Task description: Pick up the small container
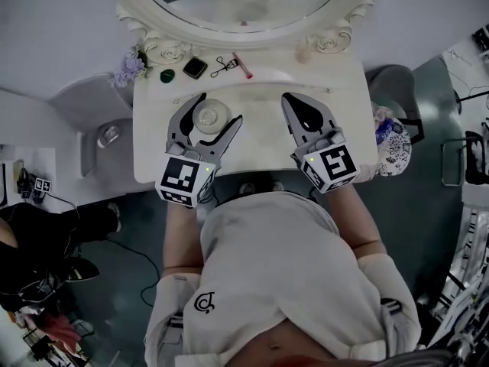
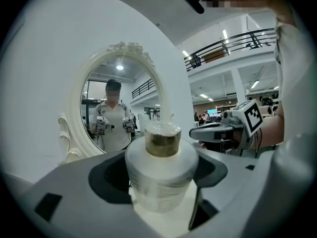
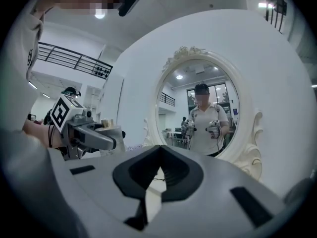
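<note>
The oval mirror [image 1: 244, 6] in its carved cream frame is cut off at the top of the head view, and its glass shows the person only in part. Below it, the near edge of the pale worktop [image 1: 260, 140] is hidden behind the two marker cubes. The left gripper [image 1: 221, 107] has its grey jaws pressed to either side of the small container [image 2: 161, 177], which sits left of the worktop's middle. It is a round jar of cloudy white plastic with a narrower, brownish-gold top. What is inside cannot be made out, nor whether its base is on the worktop. The right gripper [image 1: 294, 102] lies well apart from it to the right, jaws closed tip to tip with nothing between them. Along the back edge lie purple flowers [image 1: 130, 67], a black square compact [image 1: 195, 68], an eyelash curler [image 1: 224, 65], a thin pink stick [image 1: 244, 66] and a dark green round piece [image 1: 166, 75] too small to name.
</note>
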The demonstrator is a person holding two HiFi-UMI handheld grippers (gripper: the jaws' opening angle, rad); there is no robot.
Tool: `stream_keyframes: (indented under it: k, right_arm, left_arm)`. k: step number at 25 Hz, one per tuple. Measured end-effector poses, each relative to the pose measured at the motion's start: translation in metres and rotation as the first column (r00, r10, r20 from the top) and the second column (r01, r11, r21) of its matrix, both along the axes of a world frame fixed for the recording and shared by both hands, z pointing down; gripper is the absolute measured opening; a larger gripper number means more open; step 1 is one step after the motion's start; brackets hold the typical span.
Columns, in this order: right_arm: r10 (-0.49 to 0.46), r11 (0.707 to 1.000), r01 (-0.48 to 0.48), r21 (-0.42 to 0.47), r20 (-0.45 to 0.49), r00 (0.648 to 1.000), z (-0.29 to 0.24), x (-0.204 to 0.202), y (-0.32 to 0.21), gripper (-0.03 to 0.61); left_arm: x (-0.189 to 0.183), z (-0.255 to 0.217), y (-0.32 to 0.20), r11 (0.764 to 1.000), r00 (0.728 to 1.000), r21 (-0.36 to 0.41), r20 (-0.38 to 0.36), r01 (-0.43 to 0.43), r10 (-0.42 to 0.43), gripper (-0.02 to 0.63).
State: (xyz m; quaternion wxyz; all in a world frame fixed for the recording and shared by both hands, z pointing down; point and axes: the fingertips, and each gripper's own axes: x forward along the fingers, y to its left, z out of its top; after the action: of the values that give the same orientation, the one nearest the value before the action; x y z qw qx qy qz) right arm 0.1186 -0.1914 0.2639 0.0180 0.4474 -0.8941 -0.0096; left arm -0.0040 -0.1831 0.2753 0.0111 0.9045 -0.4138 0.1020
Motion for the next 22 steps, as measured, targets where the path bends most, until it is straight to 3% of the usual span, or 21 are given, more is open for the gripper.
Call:
stream_keyframes:
  k: [22]
  right_arm:
    - [-0.045, 0.999, 0.046, 0.014, -0.039, 0.998, -0.001, 0.003, 0.002, 0.005]
  left_arm:
    - [0.002, -0.013, -0.002, 1.000, 1.000, 0.012, 0.008, 0.009, -0.010, 0.353]
